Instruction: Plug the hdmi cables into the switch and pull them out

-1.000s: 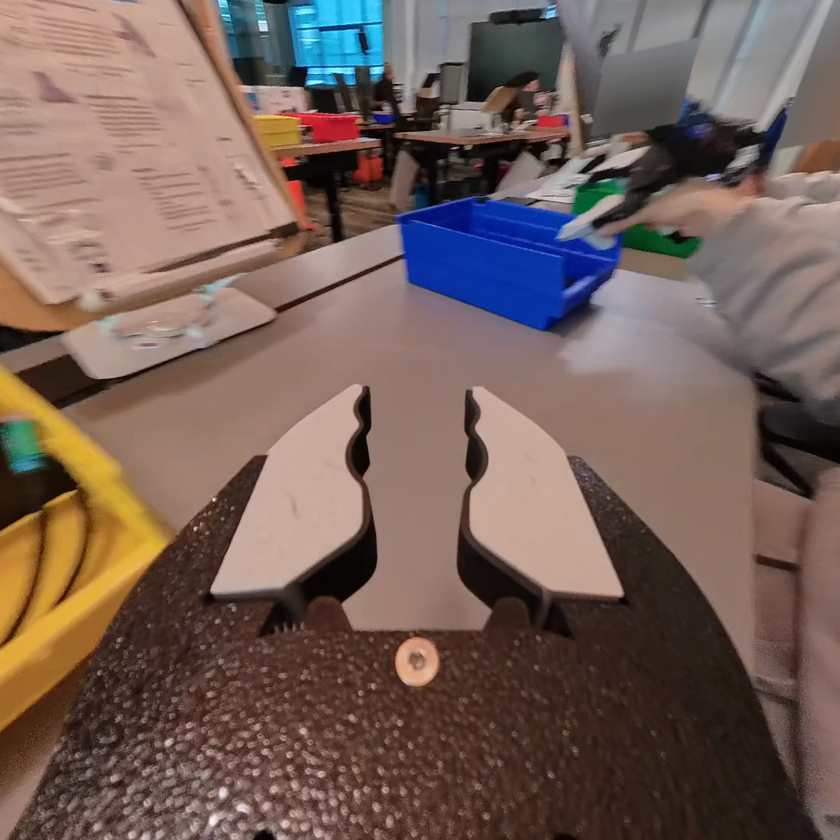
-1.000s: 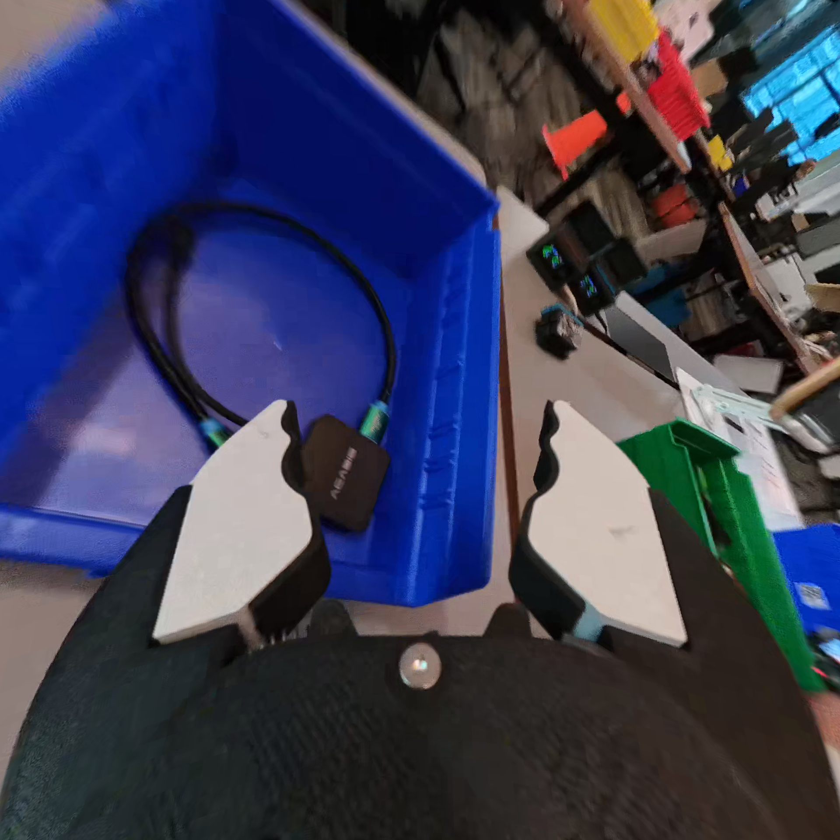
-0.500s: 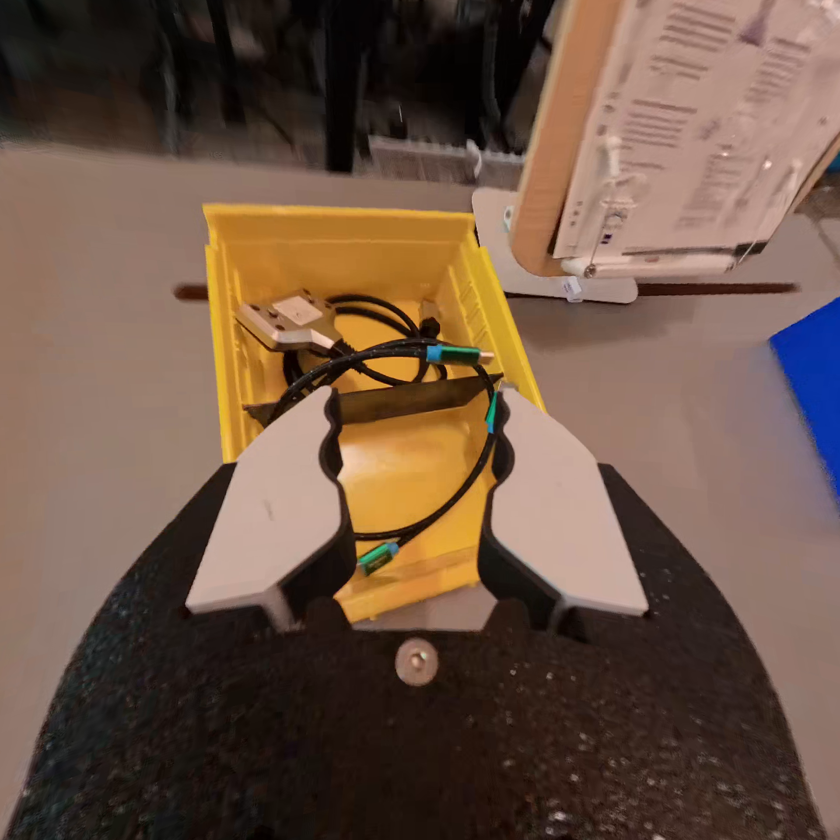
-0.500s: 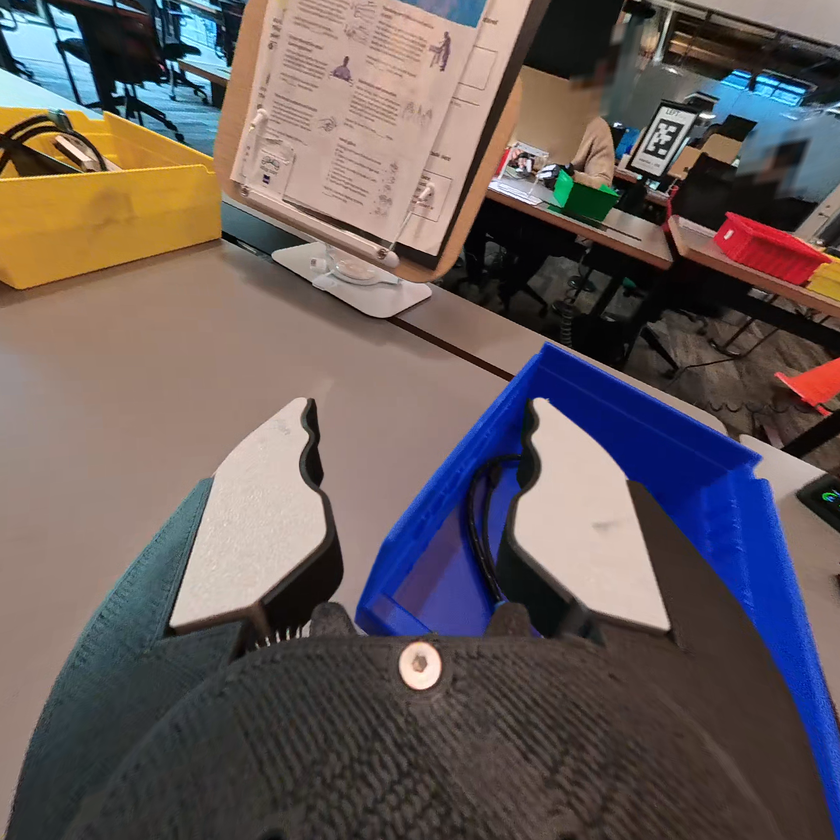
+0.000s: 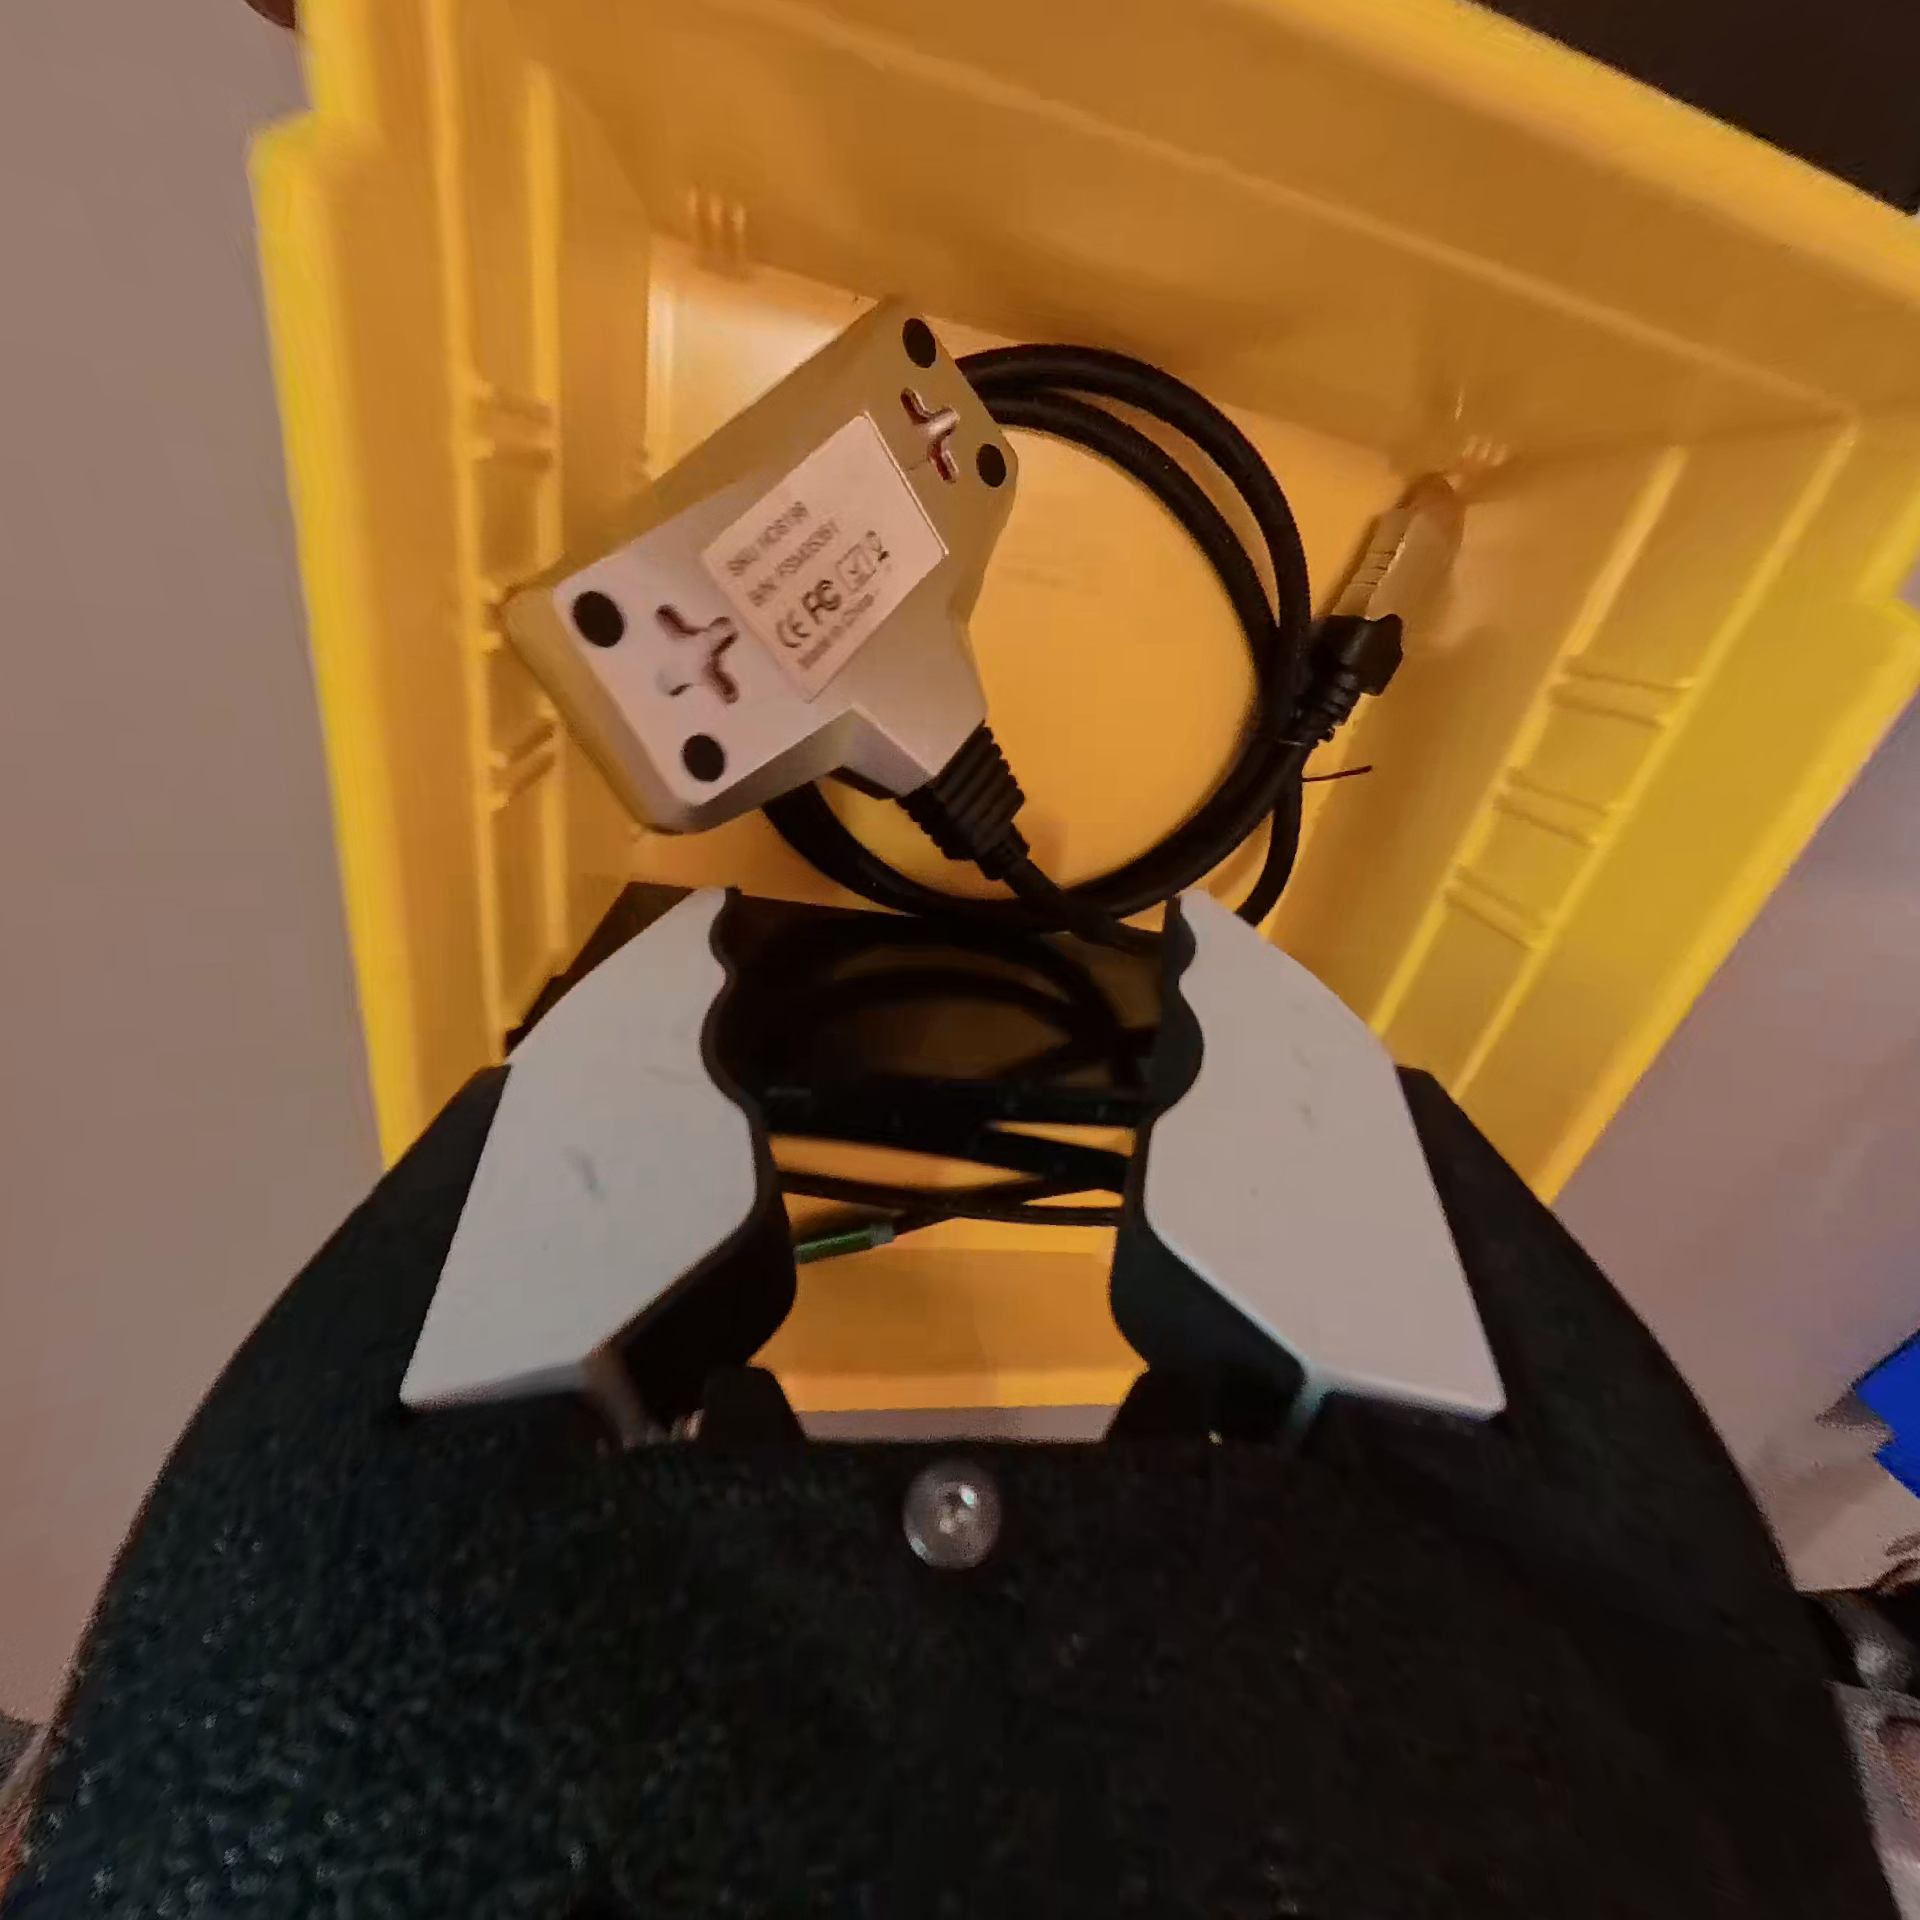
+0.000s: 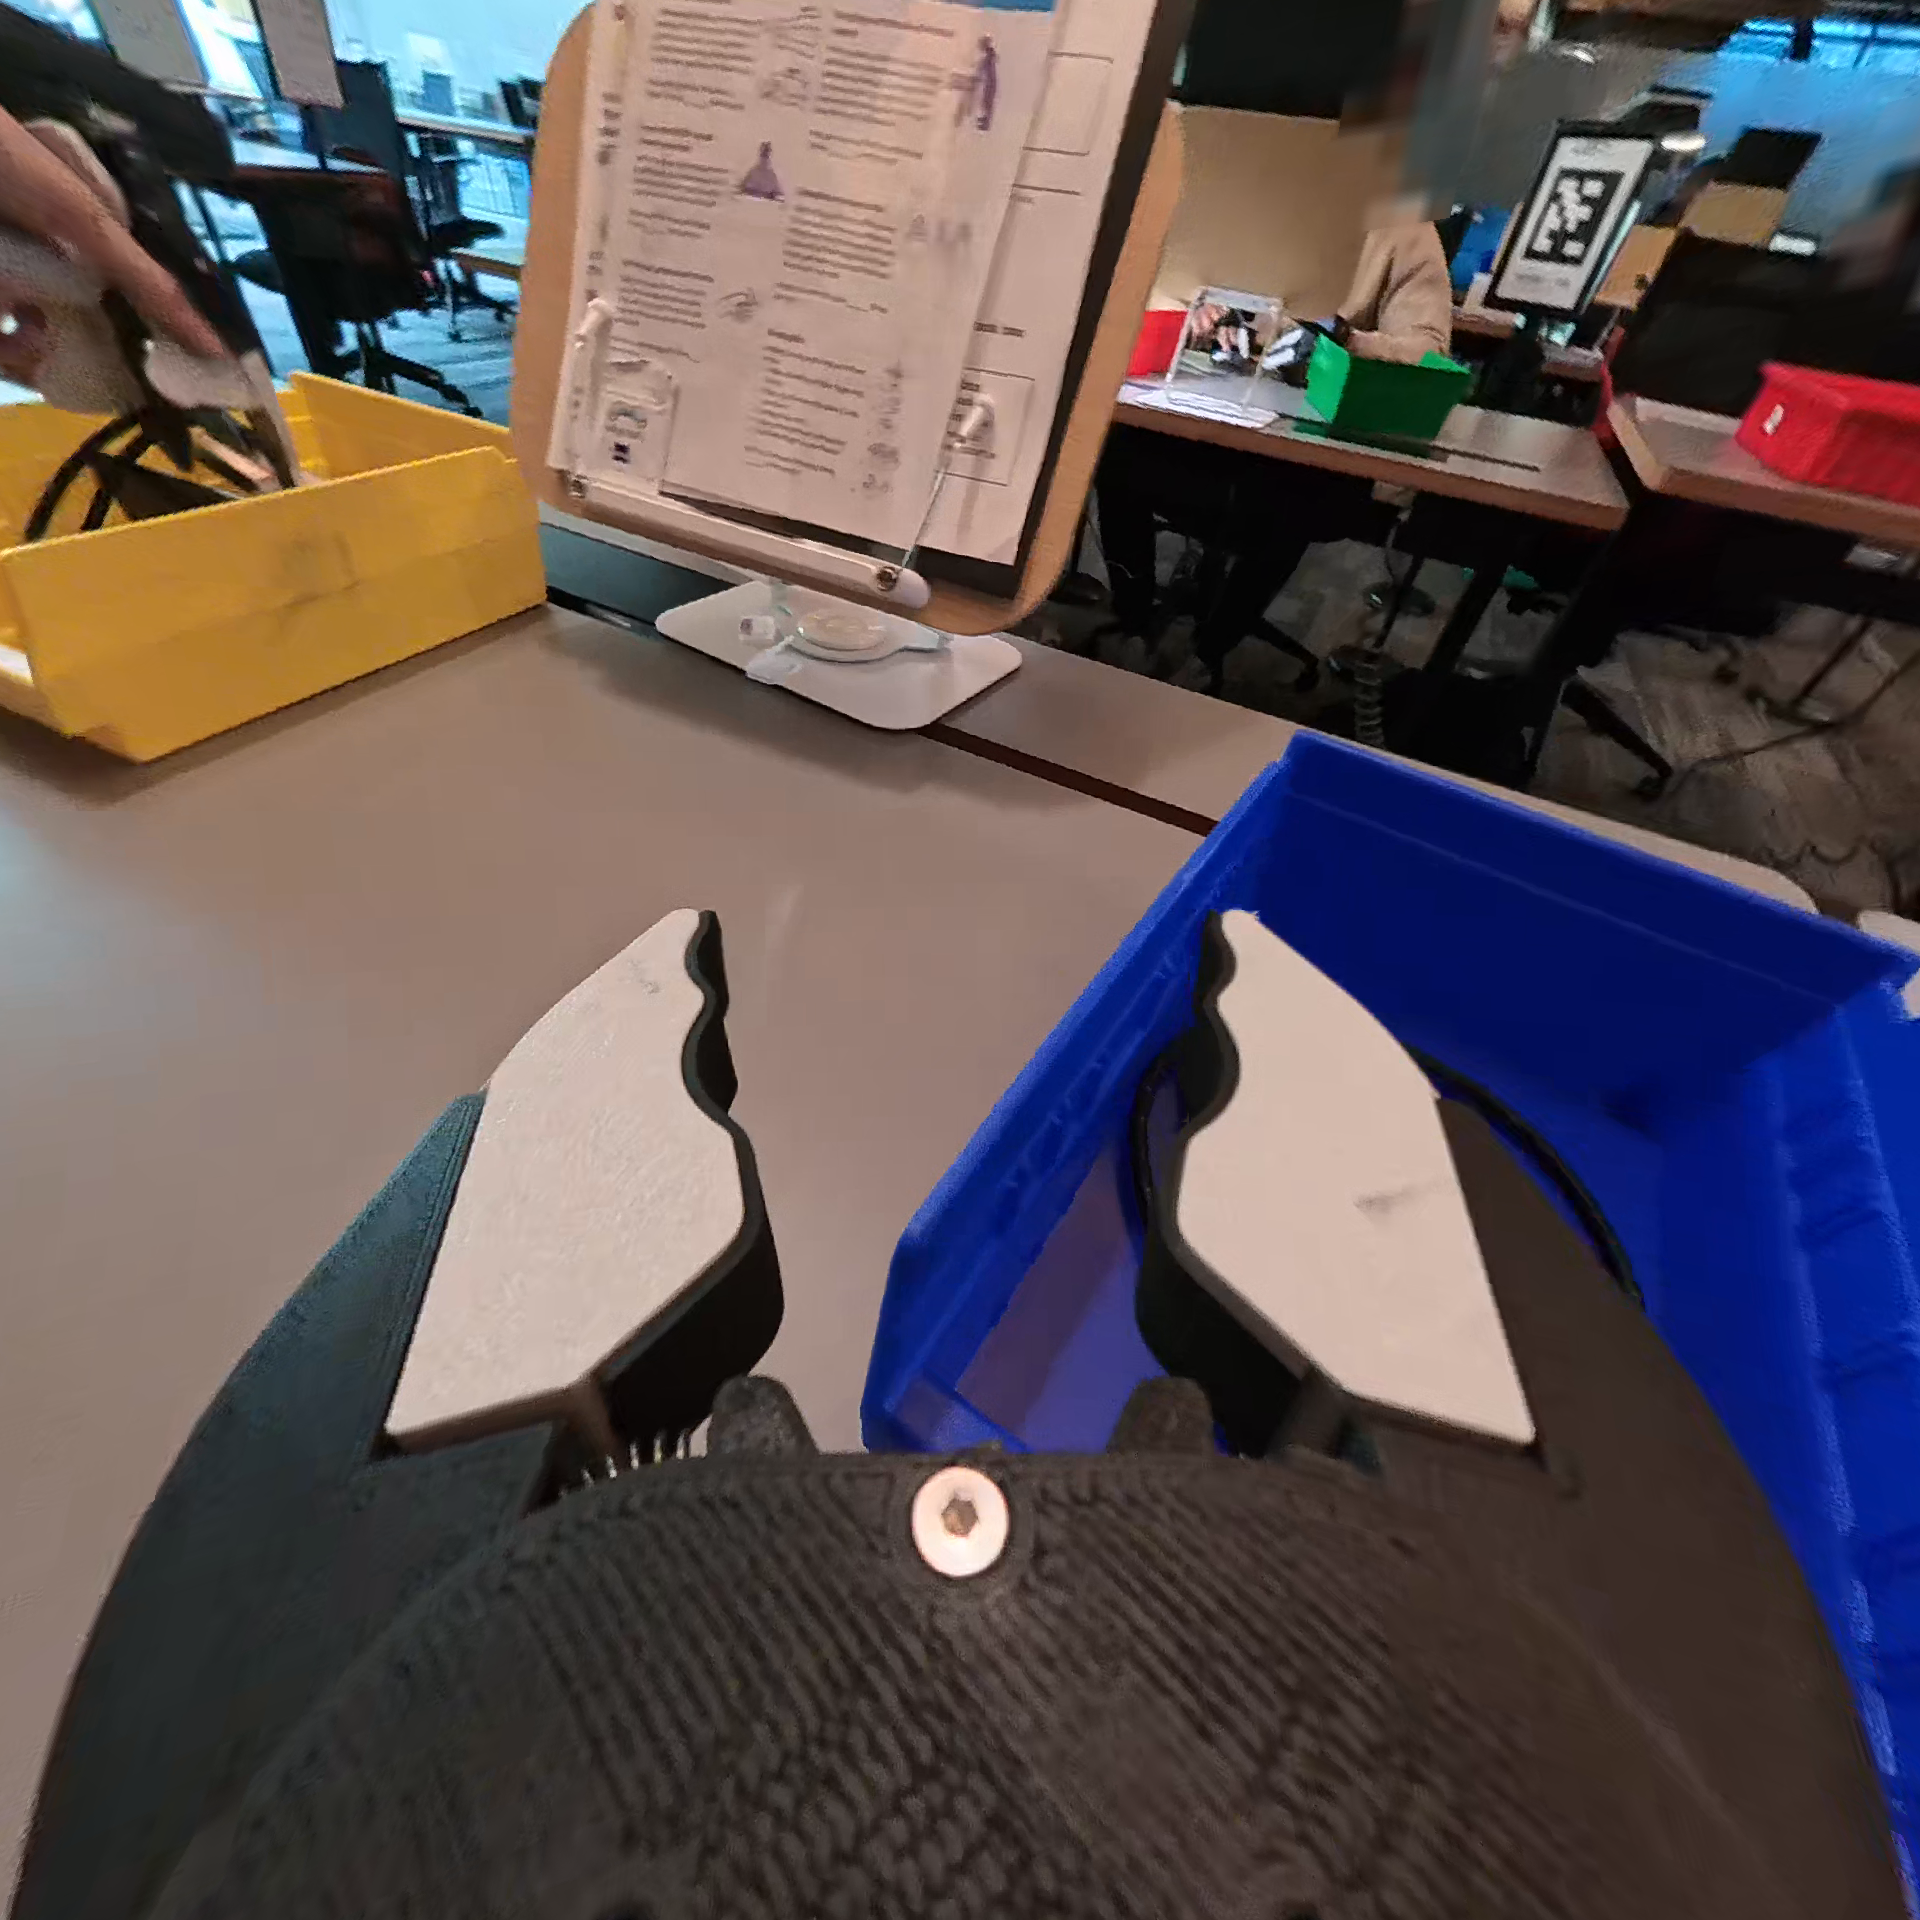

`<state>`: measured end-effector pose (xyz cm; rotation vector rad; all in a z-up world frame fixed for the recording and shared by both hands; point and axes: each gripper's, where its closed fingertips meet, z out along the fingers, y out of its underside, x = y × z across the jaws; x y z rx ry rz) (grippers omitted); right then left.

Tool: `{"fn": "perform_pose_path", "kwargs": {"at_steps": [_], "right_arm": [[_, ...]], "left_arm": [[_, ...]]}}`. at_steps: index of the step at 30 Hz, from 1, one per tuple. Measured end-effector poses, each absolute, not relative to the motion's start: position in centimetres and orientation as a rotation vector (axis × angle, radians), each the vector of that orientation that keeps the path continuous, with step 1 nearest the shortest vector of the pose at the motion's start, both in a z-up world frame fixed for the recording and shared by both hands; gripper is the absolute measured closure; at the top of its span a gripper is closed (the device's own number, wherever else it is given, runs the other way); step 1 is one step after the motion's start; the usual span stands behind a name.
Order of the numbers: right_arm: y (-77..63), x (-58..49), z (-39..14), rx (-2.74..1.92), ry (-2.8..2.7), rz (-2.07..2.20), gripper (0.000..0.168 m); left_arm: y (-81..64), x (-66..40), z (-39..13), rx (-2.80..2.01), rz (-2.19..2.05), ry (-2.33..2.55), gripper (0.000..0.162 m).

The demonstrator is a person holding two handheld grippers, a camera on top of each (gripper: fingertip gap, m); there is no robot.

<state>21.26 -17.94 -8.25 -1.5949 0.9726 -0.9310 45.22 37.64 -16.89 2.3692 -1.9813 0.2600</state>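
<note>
Table (image 6: pixel 436 935): grey-brown top carrying two bins and a paper stand (image 6: pixel 831 312).
Yellow bin (image 5: pixel 1558 436): the left gripper (image 5: pixel 951 935) is tipped down into it, jaws spread wide and empty, its tips over a black divider.
Blue bin (image 6: pixel 1558 935): sits under the right gripper (image 6: pixel 961 940), whose jaws are wide and empty; one finger (image 6: pixel 1320 1174) hangs over the bin, the other over bare table.
Switch (image 5: pixel 769 592): silver box lying label side up at the yellow bin's far end, just beyond the left fingertips, untouched.
Cables (image 5: pixel 1268 665): black, coiled beside the switch; a green-tipped plug (image 5: pixel 842 1242) lies between the left fingers.
</note>
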Motion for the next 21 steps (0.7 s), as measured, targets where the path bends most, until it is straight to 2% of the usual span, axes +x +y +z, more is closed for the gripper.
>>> {"fn": "perform_pose_path", "kwargs": {"at_steps": [9,14,16,18,21], "right_arm": [[-17.4,21.8,-11.2,-1.693,0.948,-0.916,0.080],[-17.4,22.0,-11.4,-1.683,0.925,-0.904,0.081],[-18.1,22.1,-11.7,-1.688,0.941,-0.921,0.080],[-18.3,22.2,-12.0,-1.677,0.951,-0.896,0.081],[-18.4,22.3,-12.3,-1.656,0.960,-0.862,0.081]], "left_arm": [[36.7,47.0,-18.7,2.431,0.037,-1.855,0.075],[37.6,47.9,-18.3,2.505,0.108,-1.665,0.097],[38.6,47.5,-18.6,2.519,0.019,-1.689,0.118],[38.6,47.4,-19.1,2.510,-0.052,-1.722,0.111],[37.9,47.2,-19.7,2.443,-0.190,-1.809,0.088]]}}
